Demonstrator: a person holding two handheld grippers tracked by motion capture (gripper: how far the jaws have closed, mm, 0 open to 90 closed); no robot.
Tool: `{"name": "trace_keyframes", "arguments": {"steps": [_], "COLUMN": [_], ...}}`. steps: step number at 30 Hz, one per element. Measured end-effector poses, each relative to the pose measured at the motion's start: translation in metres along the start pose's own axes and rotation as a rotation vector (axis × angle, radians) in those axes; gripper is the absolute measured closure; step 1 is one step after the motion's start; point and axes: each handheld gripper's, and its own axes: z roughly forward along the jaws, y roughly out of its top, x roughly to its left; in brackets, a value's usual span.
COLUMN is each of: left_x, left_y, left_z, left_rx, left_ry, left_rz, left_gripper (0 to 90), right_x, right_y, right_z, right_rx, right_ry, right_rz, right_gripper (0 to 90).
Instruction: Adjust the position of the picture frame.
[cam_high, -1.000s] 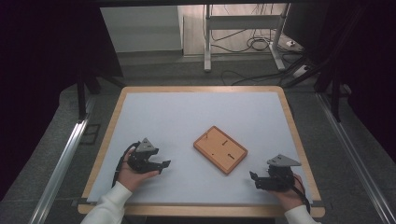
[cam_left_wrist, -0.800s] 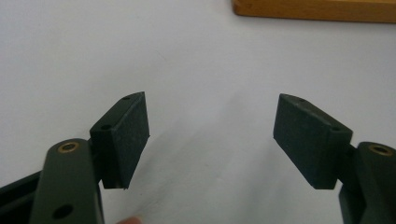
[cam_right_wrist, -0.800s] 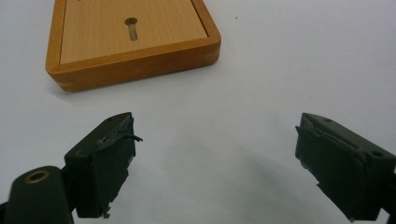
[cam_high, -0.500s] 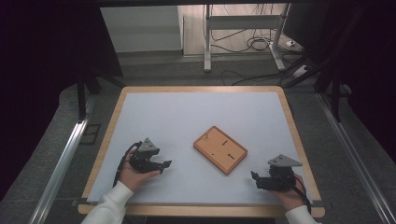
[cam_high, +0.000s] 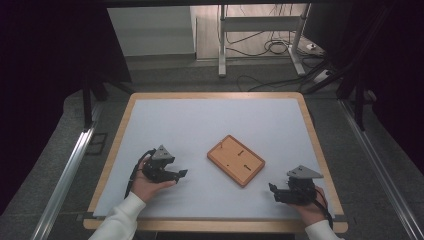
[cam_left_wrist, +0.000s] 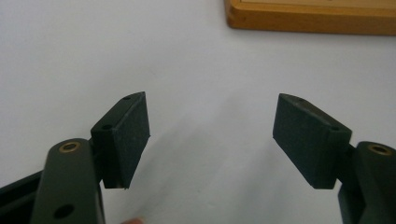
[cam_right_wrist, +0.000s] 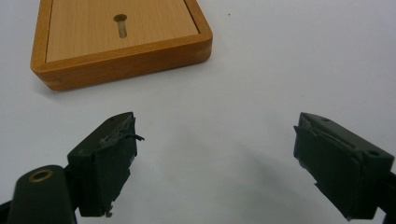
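Note:
A flat orange wooden tray (cam_high: 236, 160) with small slots lies a little right of the table's middle, turned at an angle. My left gripper (cam_high: 181, 173) rests on the white surface to the tray's left, held by a hand, its jaws wide apart with nothing between them (cam_left_wrist: 212, 135). My right gripper (cam_high: 272, 189) rests near the front right corner, also open and empty (cam_right_wrist: 215, 158). In the right gripper view a corner of the tray (cam_right_wrist: 121, 37) with one keyhole slot lies just ahead of the jaws. The left gripper view catches the tray's edge (cam_left_wrist: 308, 21) at the top.
The white tabletop (cam_high: 200, 125) has a light wooden rim (cam_high: 215, 95). Beyond the far edge stand a metal frame (cam_high: 260, 30) and loose cables (cam_high: 270, 47) on the floor. Metal rails (cam_high: 70, 170) run along both sides of the table.

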Motion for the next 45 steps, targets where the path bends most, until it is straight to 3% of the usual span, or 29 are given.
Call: {"name": "trace_keyframes", "arguments": {"steps": [4,10,26,42,45], "left_x": [-0.004,-0.009,-0.009,-0.022,-0.024], "left_y": [0.009,0.020,0.040,0.070,0.076], "left_z": [0.004,0.006,0.018,0.049,0.057], "left_rx": [-0.002,-0.002,-0.004,-0.010,-0.010], "left_ry": [-0.025,-0.023,-0.017,-0.044,-0.042], "left_rz": [-0.009,0.008,0.002,0.024,0.012], "left_gripper": [27.2,28.5,28.6,28.9,28.9], "right_x": [0.000,0.002,0.001,0.001,0.001], "right_y": [0.000,-0.001,-0.001,-0.002,-0.002], "right_z": [0.000,-0.001,-0.003,-0.002,-0.002], "right_rx": [-0.003,-0.002,-0.008,-0.002,-0.002], "right_ry": [-0.005,-0.009,-0.018,-0.017,-0.014], "right_rz": [0.000,-0.014,-0.008,-0.015,-0.015], "right_gripper": [14.2,14.5,14.7,14.6,14.6]}}
